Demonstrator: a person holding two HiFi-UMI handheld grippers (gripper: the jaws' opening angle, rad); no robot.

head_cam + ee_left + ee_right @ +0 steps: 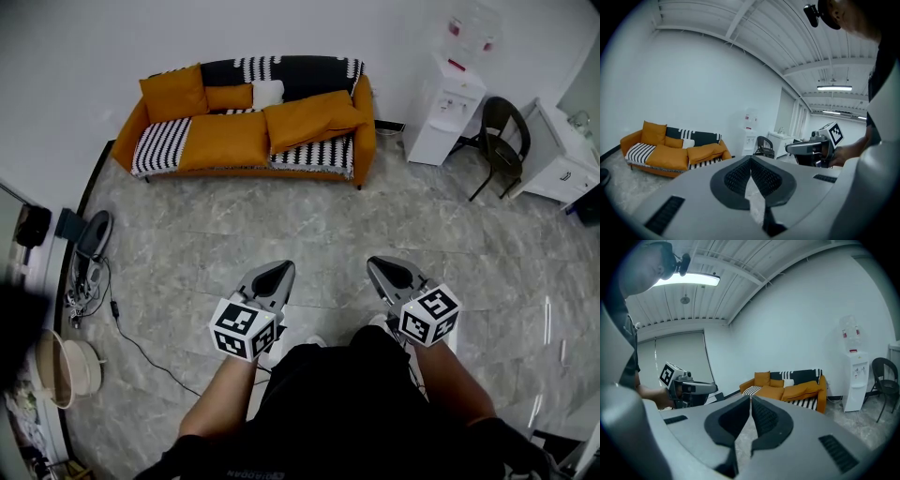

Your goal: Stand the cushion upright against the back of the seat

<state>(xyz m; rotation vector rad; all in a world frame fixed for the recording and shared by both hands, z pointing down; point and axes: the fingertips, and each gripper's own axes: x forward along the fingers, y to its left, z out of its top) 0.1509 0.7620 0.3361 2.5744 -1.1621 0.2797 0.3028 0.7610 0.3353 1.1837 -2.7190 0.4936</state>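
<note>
An orange sofa (361,131) with a black-and-white striped throw stands against the far wall. A large orange cushion (312,117) lies flat and tilted on its right seat; a second one (225,141) lies flat on the left seat. A smaller orange cushion (174,93) stands upright at the back left. My left gripper (280,268) and right gripper (375,263) are both shut and empty, held side by side far from the sofa. In the left gripper view the sofa (675,150) sits low at the left; in the right gripper view the sofa (787,387) is at centre.
A white water dispenser (446,108) and a dark chair (503,141) stand right of the sofa, with a white cabinet (562,169) beyond. A robot vacuum (94,234), cables and a basin (66,367) lie along the left wall. Grey marble floor (281,220) lies between me and the sofa.
</note>
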